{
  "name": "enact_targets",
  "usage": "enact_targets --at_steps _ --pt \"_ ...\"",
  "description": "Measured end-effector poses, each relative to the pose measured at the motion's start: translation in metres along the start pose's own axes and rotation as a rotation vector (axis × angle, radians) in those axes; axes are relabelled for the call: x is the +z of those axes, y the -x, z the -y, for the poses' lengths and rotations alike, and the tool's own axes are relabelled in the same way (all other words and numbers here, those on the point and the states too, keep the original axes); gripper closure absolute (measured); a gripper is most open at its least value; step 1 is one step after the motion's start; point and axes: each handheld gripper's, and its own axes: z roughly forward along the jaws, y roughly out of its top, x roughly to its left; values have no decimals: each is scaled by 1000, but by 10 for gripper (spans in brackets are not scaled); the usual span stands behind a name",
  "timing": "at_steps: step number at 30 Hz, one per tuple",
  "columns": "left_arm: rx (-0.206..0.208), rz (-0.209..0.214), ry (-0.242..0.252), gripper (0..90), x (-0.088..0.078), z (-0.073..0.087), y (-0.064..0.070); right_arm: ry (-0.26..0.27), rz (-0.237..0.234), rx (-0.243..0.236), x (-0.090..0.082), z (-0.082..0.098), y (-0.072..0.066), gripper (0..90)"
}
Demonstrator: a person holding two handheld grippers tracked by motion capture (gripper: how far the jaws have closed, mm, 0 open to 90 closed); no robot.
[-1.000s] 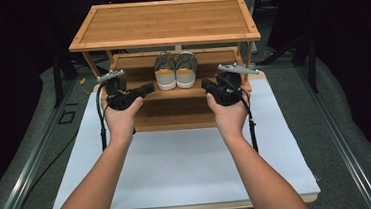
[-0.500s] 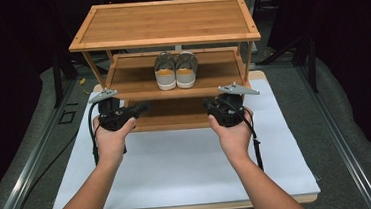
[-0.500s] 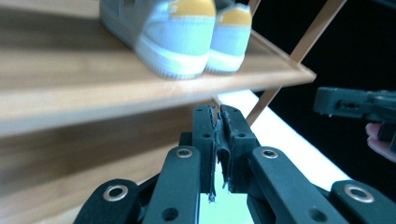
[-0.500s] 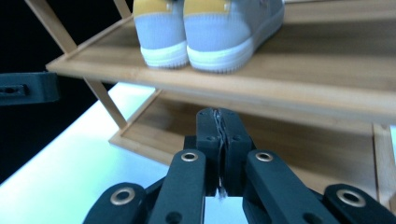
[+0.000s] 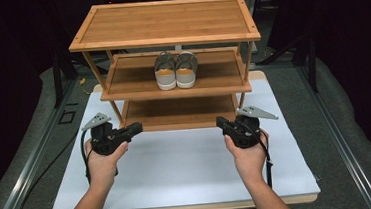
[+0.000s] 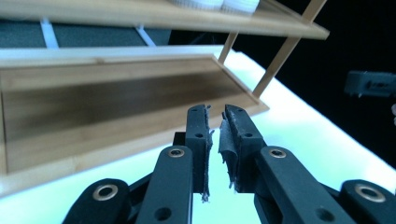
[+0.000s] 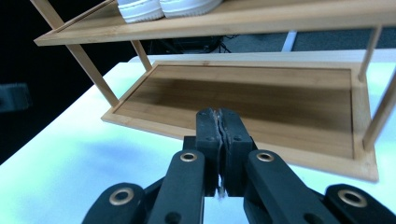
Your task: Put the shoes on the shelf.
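While shoes [image 5: 176,71] sit half-hidden, left tool [image 6: 215,122] just parted slightly, empty, right tool [image 7: 220,122] together.

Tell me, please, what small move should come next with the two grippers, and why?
Probably rest both on the white mat. The pair of shoes sits on the rack's middle shelf, untouched. The left hand-held gripper, jaws just opening a narrow gap, and the shut right hand-held gripper hold nothing, low before the bottom shelf.

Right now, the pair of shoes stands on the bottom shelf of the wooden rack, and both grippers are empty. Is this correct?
Not quite: the pair of shoes stands on the middle shelf of the wooden rack, as the high view shows. The bottom shelf is bare. Both grippers are indeed empty.
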Motion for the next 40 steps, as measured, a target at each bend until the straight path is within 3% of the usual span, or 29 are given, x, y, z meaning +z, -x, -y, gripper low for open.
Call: enact_targets --at_steps 9,14,16,19,20,24,35,40 --pt "-3 10 -42 750 -2 37 -4 -13 31 -6 -5 39 4 854" --pt "17 -1 -61 701 2 53 -4 -33 39 -37 -5 59 3 834" --pt "5 7 -66 682 4 60 -5 -35 24 -45 -5 62 3 829" --pt "22 7 -75 647 10 69 -5 -37 -12 -67 -5 75 6 811" --pt "21 8 -73 638 12 72 -6 -37 23 -65 -4 78 5 808" --pt "42 -2 -103 620 17 80 -8 -52 30 -67 0 88 9 790" --pt "64 -2 -135 530 29 97 -8 -92 18 -102 10 99 10 739" --pt "74 9 -159 520 33 99 -5 -94 9 -100 13 102 10 653"
